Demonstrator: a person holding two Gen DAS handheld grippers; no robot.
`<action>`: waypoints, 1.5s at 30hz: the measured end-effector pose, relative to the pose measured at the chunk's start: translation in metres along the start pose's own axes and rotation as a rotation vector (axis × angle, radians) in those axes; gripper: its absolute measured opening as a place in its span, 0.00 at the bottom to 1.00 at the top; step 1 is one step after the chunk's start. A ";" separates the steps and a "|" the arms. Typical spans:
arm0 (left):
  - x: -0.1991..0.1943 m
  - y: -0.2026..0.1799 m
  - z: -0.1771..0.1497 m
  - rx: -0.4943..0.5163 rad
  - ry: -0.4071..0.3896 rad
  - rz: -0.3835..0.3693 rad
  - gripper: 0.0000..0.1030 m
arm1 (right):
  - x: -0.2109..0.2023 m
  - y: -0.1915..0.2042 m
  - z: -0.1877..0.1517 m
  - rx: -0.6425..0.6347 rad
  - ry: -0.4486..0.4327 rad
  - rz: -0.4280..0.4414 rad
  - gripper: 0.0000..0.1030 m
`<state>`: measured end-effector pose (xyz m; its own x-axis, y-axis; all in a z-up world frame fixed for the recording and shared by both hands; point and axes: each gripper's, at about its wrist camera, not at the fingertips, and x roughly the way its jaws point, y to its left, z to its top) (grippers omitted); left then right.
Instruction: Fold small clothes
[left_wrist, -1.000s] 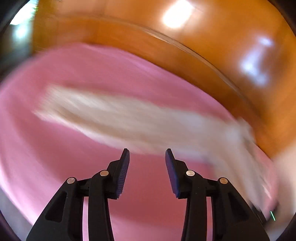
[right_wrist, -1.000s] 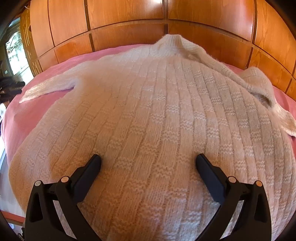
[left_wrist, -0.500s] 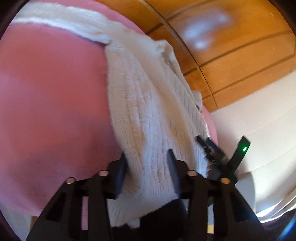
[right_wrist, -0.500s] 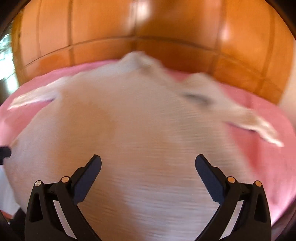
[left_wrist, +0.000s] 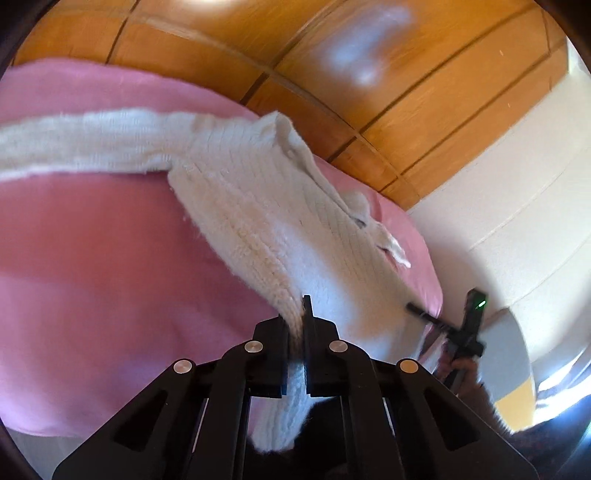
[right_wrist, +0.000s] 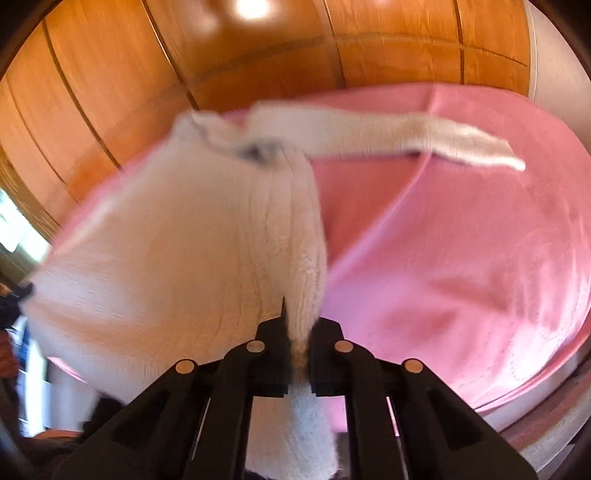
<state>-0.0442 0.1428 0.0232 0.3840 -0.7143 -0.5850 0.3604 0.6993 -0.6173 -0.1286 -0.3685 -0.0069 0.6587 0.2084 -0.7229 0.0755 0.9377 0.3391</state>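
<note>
A cream knitted sweater (left_wrist: 258, 206) lies on a pink bedspread (left_wrist: 92, 258), its sleeve (left_wrist: 85, 144) stretched out to the left. My left gripper (left_wrist: 295, 317) is shut on the sweater's hem at its left corner, the knit pinched between the pads. In the right wrist view the same sweater (right_wrist: 177, 236) is lifted and blurred, with its other sleeve (right_wrist: 424, 140) trailing right over the bedspread (right_wrist: 461, 258). My right gripper (right_wrist: 299, 325) is shut on the hem at the right corner. The right gripper (left_wrist: 439, 325) also shows far right in the left wrist view.
Wooden panelling (left_wrist: 332, 74) runs behind the bed, and a white wall (left_wrist: 517, 203) stands to the right. The bed's front edge (right_wrist: 517, 402) shows at lower right. A person's hand (left_wrist: 461, 369) holds the right gripper's handle.
Both grippers went from open above the sweater to shut on its lower hem. The hem has been lifted off the bedspread, and both views have swung sideways.
</note>
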 end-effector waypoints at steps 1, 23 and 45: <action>-0.002 0.002 -0.004 0.000 0.018 0.013 0.04 | -0.006 0.001 -0.002 -0.007 0.005 0.012 0.05; 0.141 -0.019 0.042 0.118 -0.081 0.402 0.53 | 0.046 -0.144 0.066 0.613 -0.180 -0.132 0.50; 0.205 -0.006 0.047 0.189 -0.021 0.468 0.61 | 0.168 -0.046 0.142 -0.542 0.063 -0.571 0.05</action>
<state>0.0723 -0.0067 -0.0680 0.5578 -0.3234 -0.7644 0.2921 0.9385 -0.1839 0.0850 -0.4159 -0.0589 0.5831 -0.3458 -0.7351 0.0028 0.9057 -0.4238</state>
